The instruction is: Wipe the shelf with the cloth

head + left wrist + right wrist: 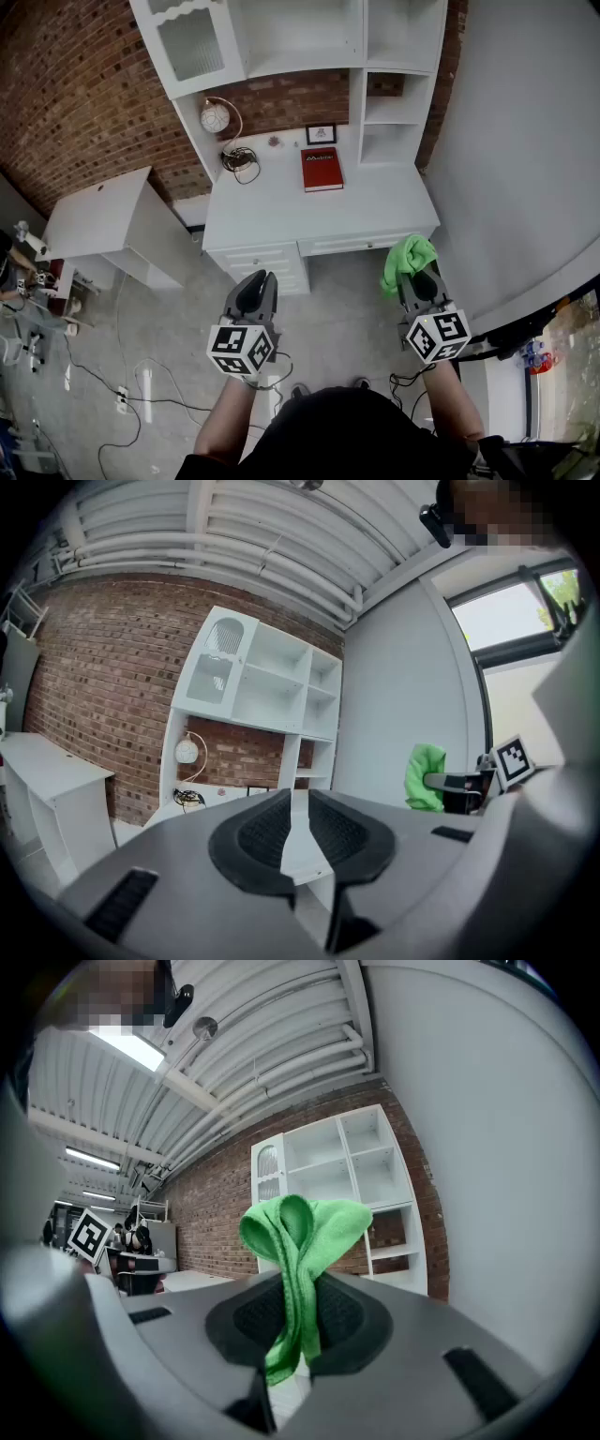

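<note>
While the shelf unit [398, 89] is standing well ahead of both tools, I am pinching the green cloth [409, 255] in the right gripper [418, 279], whose jaws are clamping a folded bunch that is flopping forward over the tips. The left gripper [256, 284] is carrying nothing, with its jaws drawn together. The wipe is not yet begun, so I am weighing the approach. I am aiming to press the loose bulge of cloth, not the hard jaw tips, flat onto a shelf board. I am judging that the narrow open bays at the right are calling for a level entry. The red book [322, 170] on the desk top [272, 211] is lying beside those bays, not in them.
</note>
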`<state>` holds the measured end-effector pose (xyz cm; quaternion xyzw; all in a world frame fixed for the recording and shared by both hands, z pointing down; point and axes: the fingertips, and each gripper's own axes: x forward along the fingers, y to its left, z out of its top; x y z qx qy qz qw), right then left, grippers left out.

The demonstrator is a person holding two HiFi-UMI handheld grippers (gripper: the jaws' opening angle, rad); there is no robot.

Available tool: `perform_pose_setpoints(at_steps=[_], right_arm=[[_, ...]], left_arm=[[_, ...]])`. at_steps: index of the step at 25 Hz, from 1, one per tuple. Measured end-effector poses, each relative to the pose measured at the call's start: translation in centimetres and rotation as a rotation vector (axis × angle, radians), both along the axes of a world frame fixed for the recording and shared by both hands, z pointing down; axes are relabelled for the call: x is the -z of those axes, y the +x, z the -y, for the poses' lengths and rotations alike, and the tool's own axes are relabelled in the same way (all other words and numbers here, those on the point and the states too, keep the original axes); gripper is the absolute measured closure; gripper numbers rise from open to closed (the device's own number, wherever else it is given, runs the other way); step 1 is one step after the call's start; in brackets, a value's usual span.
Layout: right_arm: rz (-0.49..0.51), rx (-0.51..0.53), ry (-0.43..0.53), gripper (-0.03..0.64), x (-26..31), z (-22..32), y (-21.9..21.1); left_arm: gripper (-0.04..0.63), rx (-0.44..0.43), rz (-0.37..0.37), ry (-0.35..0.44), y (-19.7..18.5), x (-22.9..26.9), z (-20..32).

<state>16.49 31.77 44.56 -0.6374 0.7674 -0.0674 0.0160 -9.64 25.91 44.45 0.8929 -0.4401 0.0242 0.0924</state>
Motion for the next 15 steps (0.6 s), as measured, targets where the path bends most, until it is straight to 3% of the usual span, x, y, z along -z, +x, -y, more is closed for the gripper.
perform_pose_setpoints(at_steps=[15], right_arm=[[0.004,0.038,-0.031,0.563,-1.3,-1.4,5.2]], left_arm=[[0.538,0.036,-0.009,-0.025,5.0,-0.9,-1.8]])
